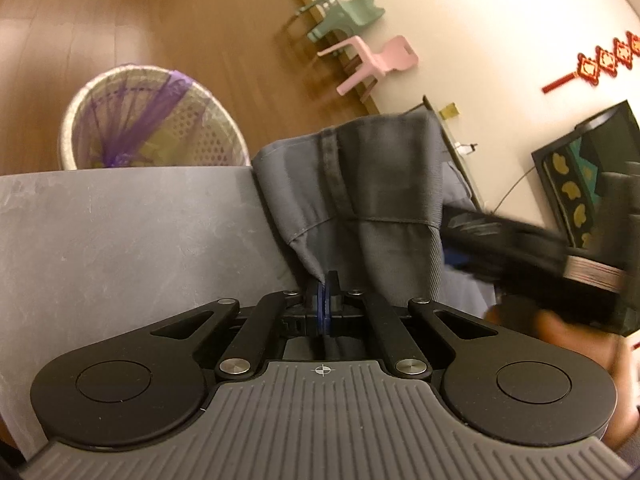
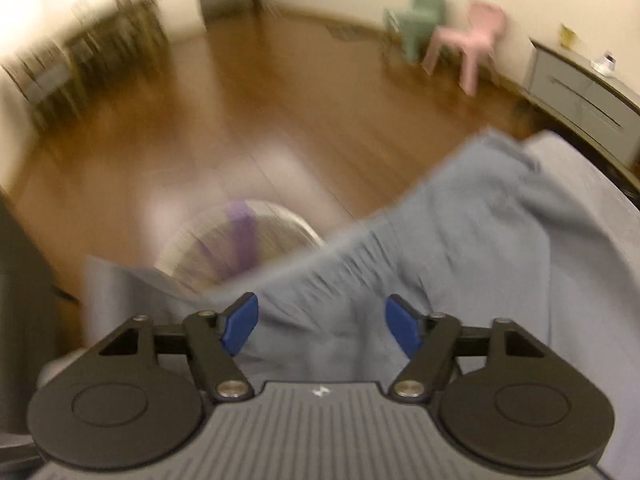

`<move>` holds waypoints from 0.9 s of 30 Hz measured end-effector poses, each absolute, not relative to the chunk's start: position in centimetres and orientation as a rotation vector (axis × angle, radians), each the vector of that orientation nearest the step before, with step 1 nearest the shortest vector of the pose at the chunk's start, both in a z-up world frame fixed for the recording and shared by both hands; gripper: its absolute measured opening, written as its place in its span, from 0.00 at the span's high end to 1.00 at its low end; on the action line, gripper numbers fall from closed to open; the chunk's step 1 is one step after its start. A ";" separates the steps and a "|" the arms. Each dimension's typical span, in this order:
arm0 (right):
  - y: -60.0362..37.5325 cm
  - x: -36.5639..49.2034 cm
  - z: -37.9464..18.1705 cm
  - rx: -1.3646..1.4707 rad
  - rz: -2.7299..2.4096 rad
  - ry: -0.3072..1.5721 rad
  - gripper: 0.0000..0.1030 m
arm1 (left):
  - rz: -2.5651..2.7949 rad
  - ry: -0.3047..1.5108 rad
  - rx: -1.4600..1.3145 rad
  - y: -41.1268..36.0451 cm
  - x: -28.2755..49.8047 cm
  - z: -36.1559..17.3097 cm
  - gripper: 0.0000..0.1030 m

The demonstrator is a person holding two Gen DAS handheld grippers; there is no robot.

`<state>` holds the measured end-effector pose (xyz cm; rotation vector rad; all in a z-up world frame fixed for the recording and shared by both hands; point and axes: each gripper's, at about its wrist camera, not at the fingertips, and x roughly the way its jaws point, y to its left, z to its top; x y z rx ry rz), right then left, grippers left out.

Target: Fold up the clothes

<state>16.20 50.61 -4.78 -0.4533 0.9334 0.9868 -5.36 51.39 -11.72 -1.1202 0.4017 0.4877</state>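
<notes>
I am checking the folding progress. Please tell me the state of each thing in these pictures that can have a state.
left gripper: shut on the grey garment's edge.
right gripper: open, above the cloth, gripping nothing.
grey garment: crumpled on the table, not folded.
laundry basket: upright on the floor, purple net inside.

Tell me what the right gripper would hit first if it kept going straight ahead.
Probably the rumpled grey-blue cloth garment lying straight ahead of the open right gripper; blur makes depth uncertain.
</notes>
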 end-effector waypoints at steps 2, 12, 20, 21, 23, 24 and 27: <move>50.3 16.8 -5.0 -0.423 0.975 0.945 0.85 | 0.486 0.399 -1.122 51.5 -5.4 -11.8 1.00; 42.9 18.7 2.6 -0.034 0.857 0.645 0.94 | 0.514 0.416 -1.085 51.0 -5.1 -11.3 1.00; 42.8 18.3 -0.1 -0.017 0.903 0.712 0.94 | 0.569 0.364 -1.052 51.2 -6.8 -9.6 1.00; 42.7 18.5 0.0 -0.007 0.896 0.710 0.94 | 0.589 0.331 -1.028 51.1 -7.5 -8.8 1.00; 42.4 18.7 0.2 0.015 0.887 0.707 0.94 | 0.618 0.246 -0.967 50.8 -8.7 -6.9 1.00; 42.3 18.6 0.3 0.022 0.886 0.708 0.94 | 0.600 0.212 -0.924 50.6 -8.8 -6.1 0.96; 41.9 18.4 0.7 0.030 0.891 0.706 0.93 | 0.419 0.257 -0.871 50.6 -6.6 -4.9 0.68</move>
